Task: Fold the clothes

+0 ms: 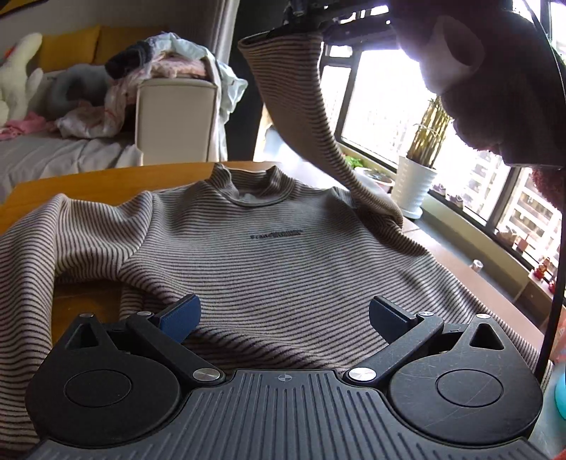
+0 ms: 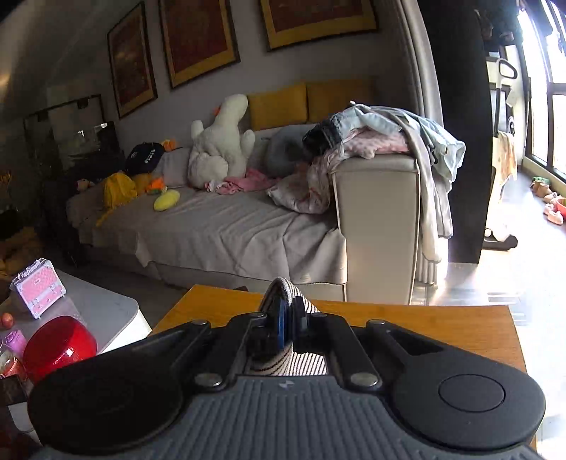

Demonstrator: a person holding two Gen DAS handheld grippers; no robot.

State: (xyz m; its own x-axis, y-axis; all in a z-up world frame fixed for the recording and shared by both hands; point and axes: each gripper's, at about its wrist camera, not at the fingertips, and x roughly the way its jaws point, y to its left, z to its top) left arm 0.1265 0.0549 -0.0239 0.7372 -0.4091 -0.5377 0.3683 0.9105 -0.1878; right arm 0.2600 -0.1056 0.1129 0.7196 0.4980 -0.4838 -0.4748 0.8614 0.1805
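Observation:
A beige sweater with thin dark stripes [image 1: 269, 262] lies face up on the wooden table [image 1: 88, 184], collar at the far side. My left gripper [image 1: 283, 315] hovers over its lower part, open wide, blue pads apart with nothing between them. The sweater's right sleeve [image 1: 300, 92] is lifted high off the table. Its cuff hangs from my right gripper [image 1: 300, 21] at the top of the left wrist view. In the right wrist view my right gripper [image 2: 288, 318] is shut on that striped cuff [image 2: 283, 290], above the table [image 2: 424, 322].
A sofa [image 2: 219, 226] with soft toys, cushions and a heap of clothes [image 2: 382, 138] stands beyond the table. A potted plant [image 1: 417, 184] sits on the window sill at right. A red container [image 2: 60, 343] and a pink case [image 2: 37, 286] rest on a low white table at left.

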